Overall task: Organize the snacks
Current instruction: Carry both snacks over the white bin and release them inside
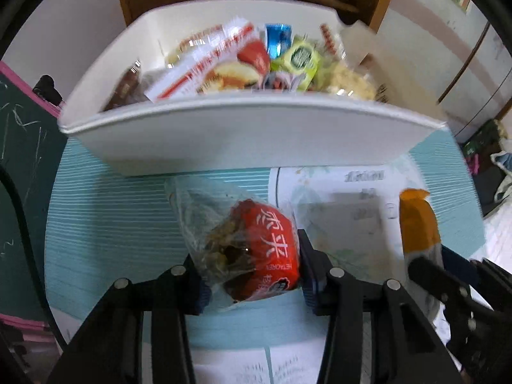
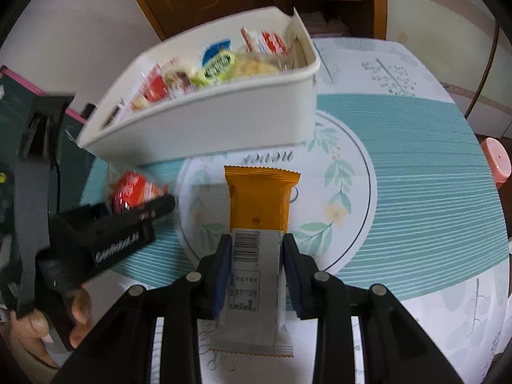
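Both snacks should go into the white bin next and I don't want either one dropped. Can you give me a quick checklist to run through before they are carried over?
1. Left gripper clamps the red snack pack from both sides: ok.
2. Right gripper clamps the orange snack bar across its white half: ok.
3. Whether both packs are clear of the table: cannot tell.
4. White bin stands directly ahead of both grippers, top open: ok.
5. Room in the bin: snacks already reach near the rim; cannot tell.
6. The grippers sit side by side, apart: ok.
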{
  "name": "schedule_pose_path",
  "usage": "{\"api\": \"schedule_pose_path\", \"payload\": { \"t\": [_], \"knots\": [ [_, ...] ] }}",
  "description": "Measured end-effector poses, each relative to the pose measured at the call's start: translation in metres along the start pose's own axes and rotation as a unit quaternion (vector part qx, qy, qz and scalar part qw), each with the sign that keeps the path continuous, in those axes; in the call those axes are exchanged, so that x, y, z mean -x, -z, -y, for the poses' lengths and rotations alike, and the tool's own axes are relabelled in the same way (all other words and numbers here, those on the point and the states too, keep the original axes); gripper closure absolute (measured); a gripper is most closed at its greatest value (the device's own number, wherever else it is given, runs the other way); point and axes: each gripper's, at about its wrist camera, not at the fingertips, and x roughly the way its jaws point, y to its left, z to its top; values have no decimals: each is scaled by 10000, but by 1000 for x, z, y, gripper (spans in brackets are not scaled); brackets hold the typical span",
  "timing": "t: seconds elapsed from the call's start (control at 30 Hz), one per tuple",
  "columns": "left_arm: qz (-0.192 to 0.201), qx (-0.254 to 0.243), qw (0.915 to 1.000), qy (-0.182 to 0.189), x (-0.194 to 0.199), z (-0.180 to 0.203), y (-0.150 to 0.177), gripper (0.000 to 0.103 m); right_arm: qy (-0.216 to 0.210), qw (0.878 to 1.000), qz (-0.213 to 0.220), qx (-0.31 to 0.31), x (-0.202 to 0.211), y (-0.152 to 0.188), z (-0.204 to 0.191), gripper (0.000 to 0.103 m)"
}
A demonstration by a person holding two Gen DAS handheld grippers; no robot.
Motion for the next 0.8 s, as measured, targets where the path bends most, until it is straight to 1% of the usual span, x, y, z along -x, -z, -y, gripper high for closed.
{"api": "schedule_pose_path", "payload": {
  "t": [0.1,0.27,0.37,0.43,0.57,0.63,0.7,0.8],
  "knots": [
    [256,-42,9996,121,30,-1,1,60,-139,9998,150,-19,19,-4,-2,72],
    [714,-283,9970,134,84,-1,-16,60,-297,9985,445,139,53,-19,-20,72],
    [1041,-418,9936,136,122,-1,-38,60,-438,9963,685,283,81,-39,-33,72],
    [1205,-500,9914,101,139,-2,-56,60,-495,9943,849,408,98,-53,-41,72],
    [1596,-669,9848,-142,187,-9,-77,59,-453,9886,1248,705,132,-85,-59,71],
    [1685,-708,9829,-219,199,-7,-86,59,-374,9846,1476,859,148,-102,-68,71],
    [1793,-775,9800,-378,209,-6,-99,59,-224,9798,1703,1028,161,-120,-78,71],
    [1894,-818,9771,-520,218,-5,-117,59,-68,9751,1893,1149,171,-142,-89,71]
  ]
}}
